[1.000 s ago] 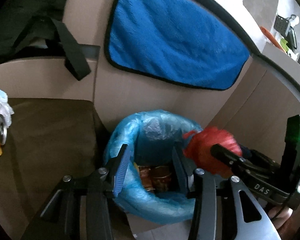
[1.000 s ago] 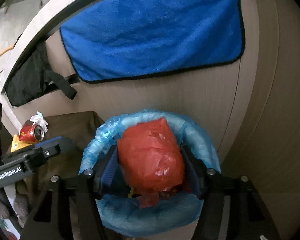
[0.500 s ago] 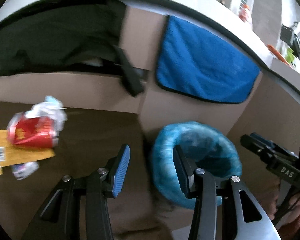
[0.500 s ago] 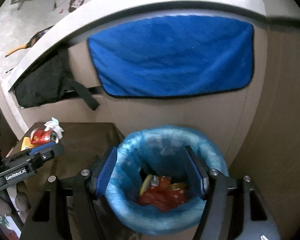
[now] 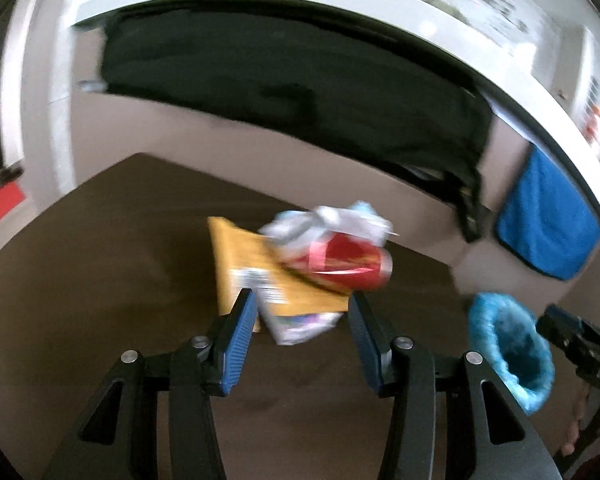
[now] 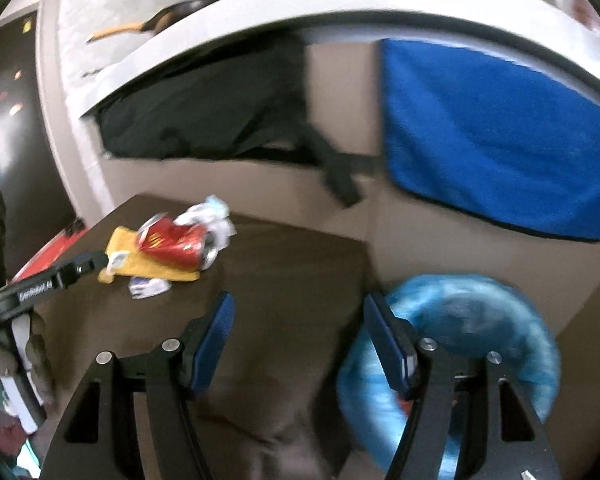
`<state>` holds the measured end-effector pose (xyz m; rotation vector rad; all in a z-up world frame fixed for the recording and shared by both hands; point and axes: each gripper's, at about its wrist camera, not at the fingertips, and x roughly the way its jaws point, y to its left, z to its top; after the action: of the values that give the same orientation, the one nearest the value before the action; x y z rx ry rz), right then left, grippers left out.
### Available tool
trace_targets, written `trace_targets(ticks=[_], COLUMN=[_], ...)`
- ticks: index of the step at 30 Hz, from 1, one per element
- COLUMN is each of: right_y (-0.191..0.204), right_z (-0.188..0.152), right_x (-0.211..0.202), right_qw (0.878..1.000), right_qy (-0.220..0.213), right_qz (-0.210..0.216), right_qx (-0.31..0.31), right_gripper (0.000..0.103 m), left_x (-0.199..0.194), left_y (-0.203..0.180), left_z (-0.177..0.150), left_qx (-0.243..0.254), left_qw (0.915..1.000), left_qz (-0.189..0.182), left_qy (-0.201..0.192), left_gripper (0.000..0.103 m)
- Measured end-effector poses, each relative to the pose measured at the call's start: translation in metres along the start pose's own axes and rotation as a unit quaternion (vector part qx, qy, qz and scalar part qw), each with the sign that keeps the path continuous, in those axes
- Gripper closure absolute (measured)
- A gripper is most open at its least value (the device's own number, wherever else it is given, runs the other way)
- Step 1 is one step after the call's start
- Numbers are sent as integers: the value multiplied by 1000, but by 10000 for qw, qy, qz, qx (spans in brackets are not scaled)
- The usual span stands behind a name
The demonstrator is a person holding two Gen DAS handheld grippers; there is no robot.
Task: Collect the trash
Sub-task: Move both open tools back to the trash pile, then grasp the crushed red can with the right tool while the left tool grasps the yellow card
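Left gripper (image 5: 302,316) spread and empty, now swung from the blue-lined bin (image 5: 510,354) to the red can (image 5: 350,262) and wrappers just ahead on the bench (image 5: 100,280); right gripper (image 6: 298,330) likewise spread, emptied of its red bag, bin to its right.

A can (image 5: 350,262) lay on its side on the bench (image 5: 100,280), resting on an envelope (image 5: 252,272); crumpled tissue (image 5: 332,220) sat just behind the can; a small wrapper (image 5: 300,324) lay at the envelope's near edge; the lined bin (image 6: 460,320) stood off the bench's right end; a towel (image 6: 500,140) hung behind the bin; a bag (image 5: 300,92) sat behind the bench.
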<state>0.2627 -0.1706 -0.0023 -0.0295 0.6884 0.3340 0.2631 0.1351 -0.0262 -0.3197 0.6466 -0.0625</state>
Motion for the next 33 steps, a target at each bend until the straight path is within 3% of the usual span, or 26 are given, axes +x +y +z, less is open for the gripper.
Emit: trace_targets(ticks=[5, 13, 19, 22, 25, 27, 33], right_y=[38, 80, 98, 101, 102, 104, 103], right_z=[6, 42, 73, 83, 84, 79, 60], right_x=[26, 92, 151, 173, 194, 202, 179], right_qw=[9989, 9963, 9964, 9960, 9926, 9900, 9887], right_qy=[215, 474, 668, 794, 1114, 1303, 1307], right_qz=[300, 656, 485, 372, 468, 525, 655], right_qx=[-275, -275, -189, -159, -84, -113, -337], right_gripper=[39, 39, 39, 44, 54, 60, 62], left_x=[-6, -7, -7, -6, -5, -4, -2], left_y=[41, 63, 68, 74, 78, 79, 83], left_z=[-2, -6, -3, -2, -2, -2, -1], left_qx=[-154, -63, 35, 4, -16, -39, -177], left_qw=[9994, 9993, 9995, 9997, 9998, 9998, 9997], left_qz=[296, 371, 307, 247, 219, 203, 150], left_qy=[-120, -84, -74, -26, -5, 14, 65], left_gripper=[54, 53, 50, 49, 49, 49, 49])
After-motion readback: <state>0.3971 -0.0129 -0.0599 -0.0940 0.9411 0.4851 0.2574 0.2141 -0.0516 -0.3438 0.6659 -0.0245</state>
